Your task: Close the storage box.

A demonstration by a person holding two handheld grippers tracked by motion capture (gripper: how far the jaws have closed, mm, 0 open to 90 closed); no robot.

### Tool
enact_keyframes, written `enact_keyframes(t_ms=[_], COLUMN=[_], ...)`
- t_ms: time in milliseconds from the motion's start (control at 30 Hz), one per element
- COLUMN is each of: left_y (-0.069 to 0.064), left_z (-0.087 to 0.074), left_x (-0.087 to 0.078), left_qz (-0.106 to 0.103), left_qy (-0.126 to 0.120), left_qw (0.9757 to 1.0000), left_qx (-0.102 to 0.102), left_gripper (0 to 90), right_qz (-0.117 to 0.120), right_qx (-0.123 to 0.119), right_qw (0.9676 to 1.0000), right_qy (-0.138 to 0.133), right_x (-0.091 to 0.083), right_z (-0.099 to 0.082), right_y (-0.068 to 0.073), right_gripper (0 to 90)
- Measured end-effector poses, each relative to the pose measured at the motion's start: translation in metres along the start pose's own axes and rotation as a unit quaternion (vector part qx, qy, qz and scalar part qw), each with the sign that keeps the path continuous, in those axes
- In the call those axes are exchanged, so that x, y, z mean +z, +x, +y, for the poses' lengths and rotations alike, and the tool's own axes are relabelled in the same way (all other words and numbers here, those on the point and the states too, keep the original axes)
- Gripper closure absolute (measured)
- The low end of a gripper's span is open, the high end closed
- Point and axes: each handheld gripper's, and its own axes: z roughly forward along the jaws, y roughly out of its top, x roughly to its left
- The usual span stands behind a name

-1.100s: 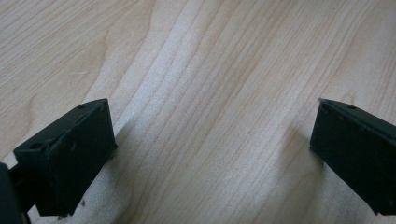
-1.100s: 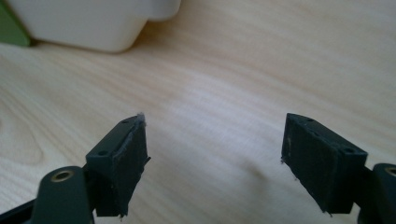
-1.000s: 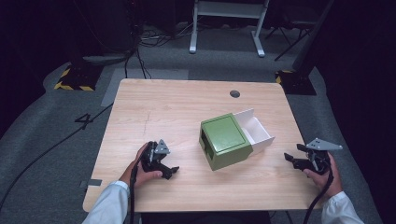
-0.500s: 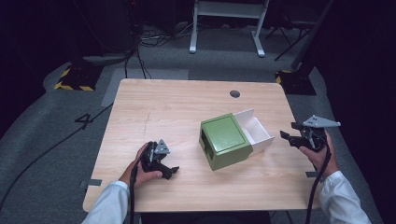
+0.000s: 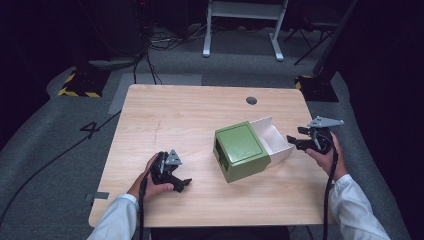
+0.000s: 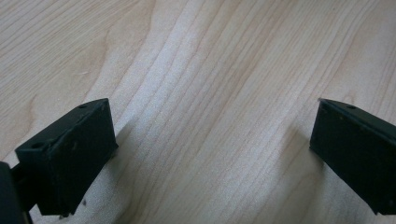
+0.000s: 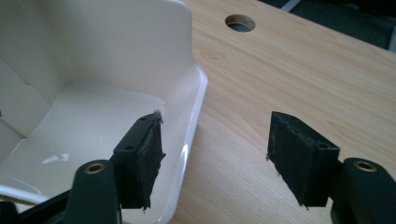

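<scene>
Straddling the white drawer (image 7: pixel 93 107) rim at three o'clock of the green box (image 5: pixel 241 151), the right tongs (image 5: pixel 299 138) have been closing, not yet pinching (one jaw inside). Left tongs (image 5: pixel 176 181) rest apart on the bench (image 5: pixel 200 115) at seven o'clock.

Table (image 5: pixel 175 120): pale wood grain, matt. Drawer (image 7: pixel 107 88): white glossy plastic, smooth. Box shell (image 5: pixel 240 150): green, matt. Right gripper (image 7: pixel 215 154) pads: black, rough rubbery.

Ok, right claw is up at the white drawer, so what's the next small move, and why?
Probably ease the right claw forward and close on the white drawer wall. Its jaws have just been closing, they straddle the rim without pressing it, and the drawer sticks out of the green box.
</scene>
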Motion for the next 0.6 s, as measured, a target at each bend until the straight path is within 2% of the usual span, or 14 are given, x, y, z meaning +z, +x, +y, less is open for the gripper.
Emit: enact_keyframes(t_ms=[33, 100, 200, 267, 333, 367, 533, 600], left_y=[0.0, 0.0, 0.0, 0.0, 0.0, 0.0, 0.0, 0.0], left_z=[0.0, 0.0, 0.0, 0.0, 0.0, 0.0, 0.0, 0.0], left_x=[0.0, 0.0, 0.0, 0.0, 0.0, 0.0, 0.0, 0.0], left_qz=[0.0, 0.0, 0.0, 0.0, 0.0, -0.001, -0.002, -0.002], left_qy=[0.0, 0.0, 0.0, 0.0, 0.0, 0.0, 0.0, 0.0], left_qw=[1.0, 1.0, 1.0, 1.0, 1.0, 1.0, 1.0, 1.0], left_qx=[0.0, 0.0, 0.0, 0.0, 0.0, 0.001, 0.002, 0.002], left_gripper=[0.3, 0.3, 0.3, 0.3, 0.3, 0.3, 0.3, 0.3], right_qz=[0.011, 0.016, 0.019, 0.023, 0.033, 0.047, 0.064, 0.078], right_qx=[0.007, 0.008, 0.012, 0.022, 0.034, 0.04, 0.041, 0.032], right_qw=[0.9999, 0.9998, 0.9997, 0.9995, 0.9989, 0.9981, 0.9971, 0.9964], right_qy=[0.004, 0.01, 0.005, 0.004, 0.004, 0.003, 0.004, 0.008], right_x=[0.004, 0.008, 0.01, 0.012, 0.014, 0.016, 0.018, 0.02], right_z=[-0.001, -0.002, -0.004, -0.005, -0.006, -0.007, -0.006, -0.004], right_y=[0.0, 0.002, 0.001, 0.0, -0.002, -0.004, -0.004, 0.0], right_gripper=[36.0, 36.3, 37.2, 37.2, 37.5, 38.2, 41.6, 44.7])
